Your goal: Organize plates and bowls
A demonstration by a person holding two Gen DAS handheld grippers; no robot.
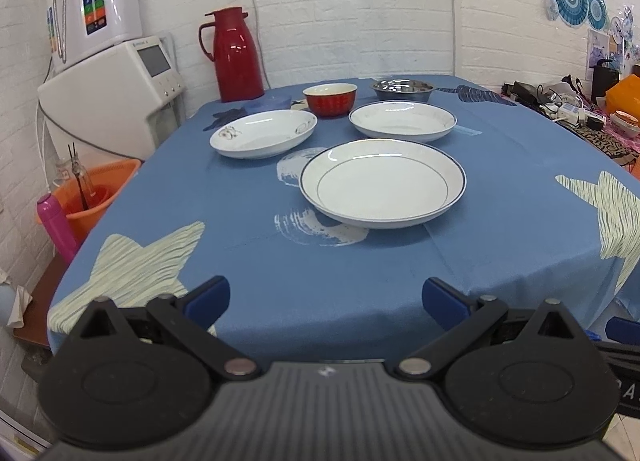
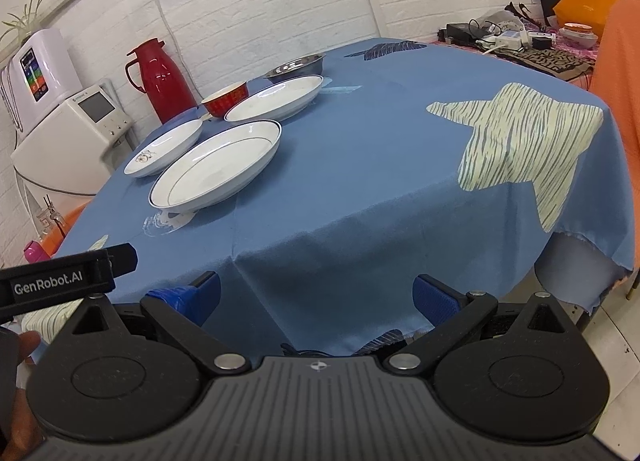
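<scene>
Three white plates lie on the blue tablecloth (image 1: 320,261). The nearest, blue-rimmed plate (image 1: 383,183) (image 2: 216,165) is in the middle. Behind it lie a second rimmed plate (image 1: 402,121) (image 2: 276,98) and a plate with a small drawing (image 1: 264,133) (image 2: 164,147). A red bowl (image 1: 330,99) (image 2: 225,100) and a steel bowl (image 1: 403,90) (image 2: 296,66) stand at the back. My left gripper (image 1: 326,297) hangs open over the table's near edge, well short of the plates. Over the near corner my right gripper (image 2: 316,297) is open too, with nothing between its fingers.
A red thermos jug (image 1: 236,55) (image 2: 158,79) stands at the back left, with a blue lid (image 1: 269,103) beside it. White appliances (image 1: 116,101) and an orange basin (image 1: 96,197) stand left of the table. Cluttered cables and boxes (image 1: 560,101) fill the right side. The other gripper's body (image 2: 68,281) shows at the left.
</scene>
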